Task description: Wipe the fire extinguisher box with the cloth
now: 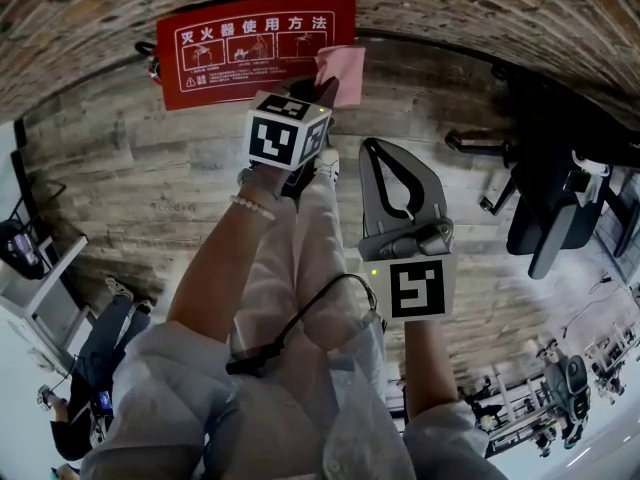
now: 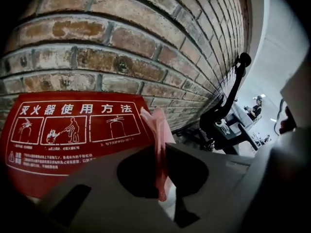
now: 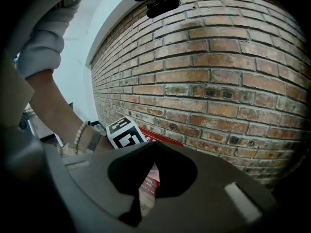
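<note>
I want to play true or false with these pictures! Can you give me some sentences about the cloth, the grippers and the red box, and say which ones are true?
1. The left gripper holds a pink cloth. True.
2. The right gripper holds a cloth too. False: its jaws are together with nothing between them.
3. The fire extinguisher box is green. False: it is red with white writing.
4. The wall behind the box is brick. True.
5. In the head view, the cloth is by the box's left edge. False: it is by the right edge.
</note>
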